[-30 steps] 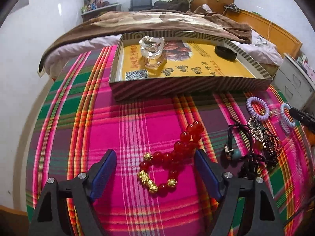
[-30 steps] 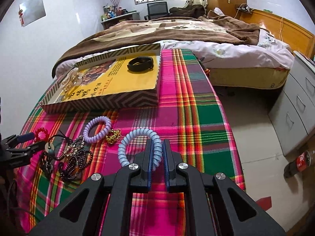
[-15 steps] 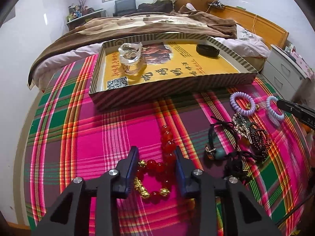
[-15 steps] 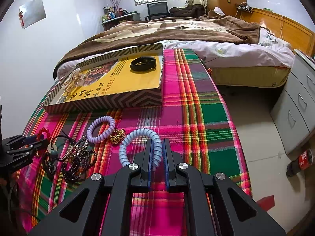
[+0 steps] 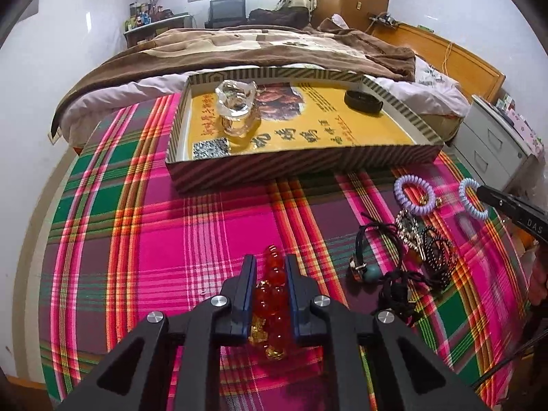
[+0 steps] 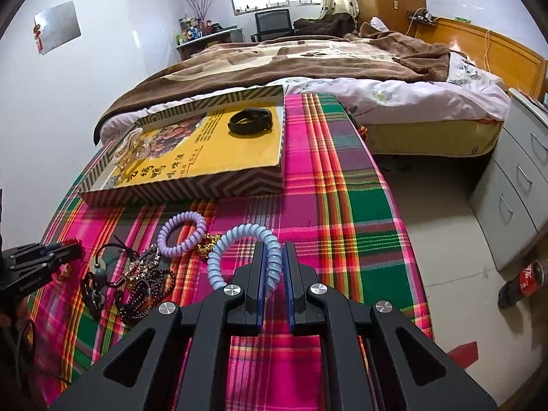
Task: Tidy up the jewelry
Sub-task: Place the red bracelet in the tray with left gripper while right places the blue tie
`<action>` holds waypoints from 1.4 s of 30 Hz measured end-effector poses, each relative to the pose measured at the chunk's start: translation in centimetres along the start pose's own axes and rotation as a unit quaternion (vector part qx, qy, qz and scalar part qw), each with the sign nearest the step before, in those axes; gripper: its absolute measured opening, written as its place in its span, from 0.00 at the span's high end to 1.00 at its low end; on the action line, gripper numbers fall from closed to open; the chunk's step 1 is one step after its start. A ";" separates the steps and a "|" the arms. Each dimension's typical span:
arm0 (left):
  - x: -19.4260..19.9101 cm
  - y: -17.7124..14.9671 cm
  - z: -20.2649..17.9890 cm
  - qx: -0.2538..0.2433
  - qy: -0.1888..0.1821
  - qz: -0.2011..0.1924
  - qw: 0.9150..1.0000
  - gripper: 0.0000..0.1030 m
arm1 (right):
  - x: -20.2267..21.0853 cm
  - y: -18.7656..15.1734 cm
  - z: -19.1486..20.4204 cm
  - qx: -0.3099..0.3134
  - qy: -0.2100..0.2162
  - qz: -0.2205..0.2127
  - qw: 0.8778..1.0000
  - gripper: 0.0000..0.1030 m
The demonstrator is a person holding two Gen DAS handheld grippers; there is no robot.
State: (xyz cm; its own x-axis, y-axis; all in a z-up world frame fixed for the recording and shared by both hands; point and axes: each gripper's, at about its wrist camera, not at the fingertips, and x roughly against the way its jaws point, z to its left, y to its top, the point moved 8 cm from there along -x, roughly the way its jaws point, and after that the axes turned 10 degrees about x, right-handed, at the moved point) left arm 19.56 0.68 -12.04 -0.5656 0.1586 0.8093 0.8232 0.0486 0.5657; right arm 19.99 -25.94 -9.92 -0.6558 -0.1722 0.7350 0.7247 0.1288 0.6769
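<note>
On the left of the plaid-covered desk (image 5: 144,226), the left gripper (image 5: 270,274) has just been closing its fingers, and they now pinch the red glass-bead bracelet with gold charms (image 5: 272,294), which lies between them on the cloth, not yet lifted as far as I can tell. Beyond it, the shallow striped cardboard tray with a yellow printed floor (image 5: 291,167) holds only two pieces: a clear glassy bangle (image 5: 236,111) toward its left end and a black band (image 5: 363,102) toward its right. So the sorting looks barely started. Further right, a tangled heap of dark cords and beaded strands (image 5: 414,250) lies on the cloth, with a lilac spiral coil band (image 6: 183,238) and a small gold trinket (image 6: 207,246) just beside it, all untouched. At the right, the right gripper (image 6: 272,267) has its fingers closed on the pale blue spiral coil band (image 6: 239,239), which also lies near the heap. Both held pieces and the whole heap remain outside the tray.
</note>
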 end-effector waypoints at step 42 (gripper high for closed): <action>-0.1 12.0 -0.2 0.031 -0.028 -0.063 0.997 0.84 | -3.0 13.1 1.8 0.044 0.006 -0.042 0.998 0.91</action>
State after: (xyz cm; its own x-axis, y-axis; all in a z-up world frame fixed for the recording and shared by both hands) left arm 29.49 1.01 -5.24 -0.6625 0.2023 0.7212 0.7482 0.1324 0.6502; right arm 31.10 -21.94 -3.17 -0.7109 -0.1972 0.6751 0.6454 0.1982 0.7376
